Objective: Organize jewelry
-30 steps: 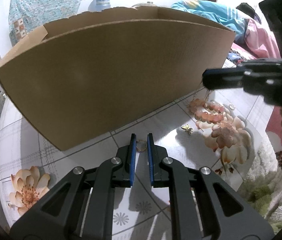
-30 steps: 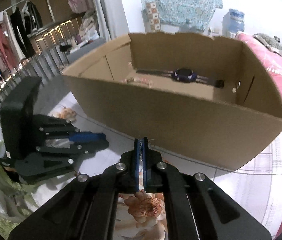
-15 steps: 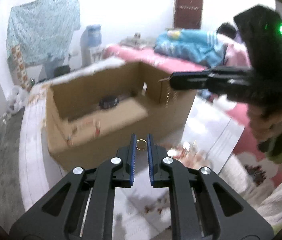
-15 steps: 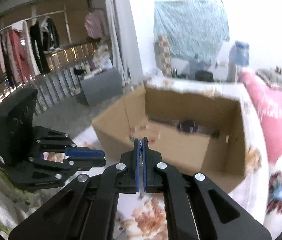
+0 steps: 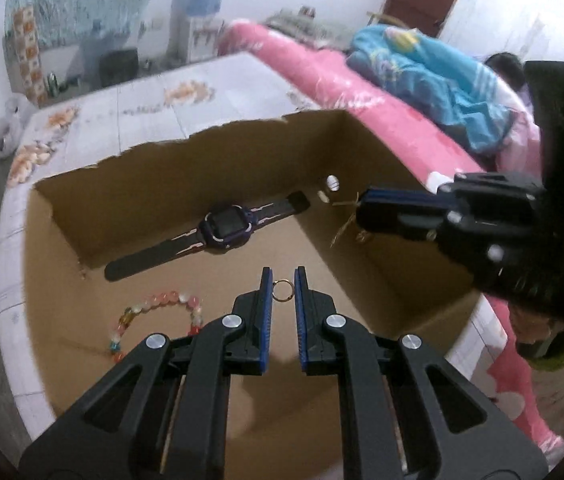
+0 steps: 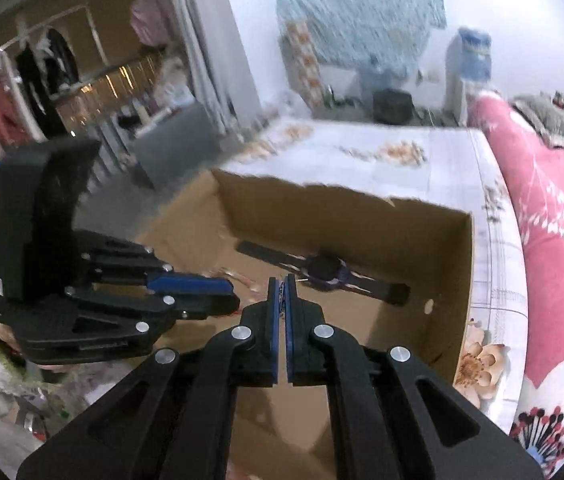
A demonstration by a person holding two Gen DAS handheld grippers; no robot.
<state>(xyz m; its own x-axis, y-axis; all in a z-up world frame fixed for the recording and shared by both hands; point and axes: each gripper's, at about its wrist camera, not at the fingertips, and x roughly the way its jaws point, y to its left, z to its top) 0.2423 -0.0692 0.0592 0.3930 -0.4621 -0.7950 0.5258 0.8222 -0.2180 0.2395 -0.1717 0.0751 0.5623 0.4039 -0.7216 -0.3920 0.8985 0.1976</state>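
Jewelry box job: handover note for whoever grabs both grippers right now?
Left gripper: shut on a small gold ring, held above the cardboard box.
Right gripper: shut on a thin gold piece that dangles from its tips over the box's right side; it is too small to identify.
Already in the box: purple watch near the far wall, pink bead bracelet on the floor at left.
Left to do: lower and release both pieces into the box. The table in front of the box is out of view, so check there for leftovers.
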